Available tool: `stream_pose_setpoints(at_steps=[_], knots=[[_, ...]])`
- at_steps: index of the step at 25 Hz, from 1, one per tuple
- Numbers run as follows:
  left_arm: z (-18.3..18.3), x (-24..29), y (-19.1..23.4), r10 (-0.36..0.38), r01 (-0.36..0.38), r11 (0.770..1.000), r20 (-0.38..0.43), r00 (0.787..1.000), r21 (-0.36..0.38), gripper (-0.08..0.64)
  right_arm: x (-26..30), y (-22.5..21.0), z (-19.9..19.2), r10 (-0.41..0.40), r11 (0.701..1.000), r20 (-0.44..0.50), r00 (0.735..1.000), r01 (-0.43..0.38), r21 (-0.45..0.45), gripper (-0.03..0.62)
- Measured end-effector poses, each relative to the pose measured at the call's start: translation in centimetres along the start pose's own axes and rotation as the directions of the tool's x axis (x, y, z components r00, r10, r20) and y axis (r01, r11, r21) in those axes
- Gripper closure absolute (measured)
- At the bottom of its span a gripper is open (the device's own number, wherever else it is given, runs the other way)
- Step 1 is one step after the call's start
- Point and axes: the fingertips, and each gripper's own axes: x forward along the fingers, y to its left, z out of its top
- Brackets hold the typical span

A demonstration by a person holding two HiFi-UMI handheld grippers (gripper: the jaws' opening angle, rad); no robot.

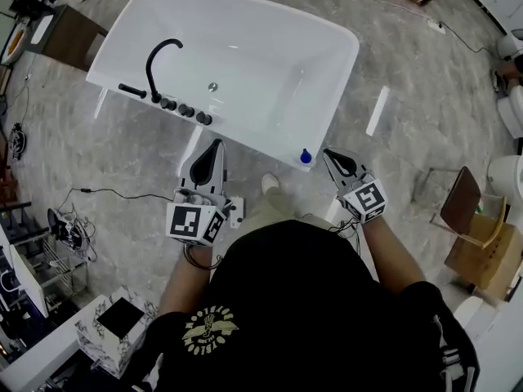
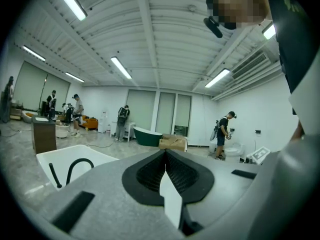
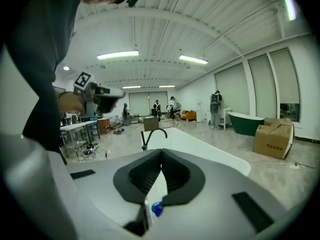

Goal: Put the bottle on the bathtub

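Directly below us stood a white bathtub (image 1: 278, 80) on a grey marbled floor (image 1: 409, 80). We held one tool in each hand over its near edge.

The bottle (image 1: 306, 157), small and topped with a blue cap (image 3: 157, 209), stood upright on the near rim of the bathtub, at the corner closest to our right side. Nothing gripped it. We judged the task to be done, or very nearly so.

The right tool (image 1: 329, 154) hung just beside the bottle, to its right. Its jaws were pressed together at the tips and held nothing. In the right gripper view, the blue cap showed only through the slit lower down between the jaws, with the bottle beyond them. We took the tool's nearness to mean it had been the one tending the bottle.

The left tool (image 1: 216, 144) pointed at the rim further left, well apart from the bottle. Its jaws were likewise pressed together and empty, so it seemed to be idle.

A black arched faucet (image 1: 149, 72) and a row of black knobs (image 1: 186, 111) sat on the bathtub's left end.

The room was a large, bright showroom with long ceiling lights. We could see a dark green tub (image 3: 246, 121), a cardboard box (image 3: 272, 136), and several people standing far off.
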Motion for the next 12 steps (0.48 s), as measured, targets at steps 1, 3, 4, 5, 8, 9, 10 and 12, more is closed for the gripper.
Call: stream_pose_setpoints(at_steps=[1,3,4,5,8,9,10,12], knots=[[0.4,0.4,0.1,-0.011,0.011,1.000,0.008,1.000,0.001,0.551,-0.5,0.3,2.1,0.001,1.000,0.035,0.999,-0.001,-0.002,0.581],[1.3,1.2,0.3,-0.031,0.031,1.000,0.024,0.999,0.002,0.552,-1.5,0.8,6.1,-0.002,1.000,0.104,0.995,0.003,-0.013,0.581],[1.7,1.6,0.4,-0.041,0.041,0.999,0.031,0.999,0.003,0.552,-1.9,1.1,8.1,-0.004,1.000,0.136,0.991,0.008,-0.023,0.583],[2.1,2.0,0.5,-0.053,0.052,0.999,0.038,0.998,0.005,0.552,-2.2,1.2,9.9,-0.006,0.999,0.165,0.986,0.012,-0.034,0.583],[3.2,2.7,-0.2,-0.096,0.095,0.995,0.058,0.994,0.021,0.551,-3.1,1.2,14.1,-0.009,0.997,0.220,0.976,0.025,-0.069,0.583],[3.6,2.9,-0.6,-0.112,0.110,0.993,0.064,0.992,0.030,0.552,-3.5,1.2,15.3,-0.007,0.997,0.235,0.972,0.027,-0.078,0.583],[3.9,3.1,-0.8,-0.126,0.124,0.992,0.068,0.990,0.037,0.551,-3.7,1.2,16.4,-0.005,0.996,0.251,0.968,0.028,-0.089,0.583],[4.2,3.7,-0.8,-0.143,0.141,0.989,0.065,0.988,0.040,0.552,-4.1,1.0,18.6,-0.005,0.993,0.284,0.959,0.037,-0.109,0.583]])
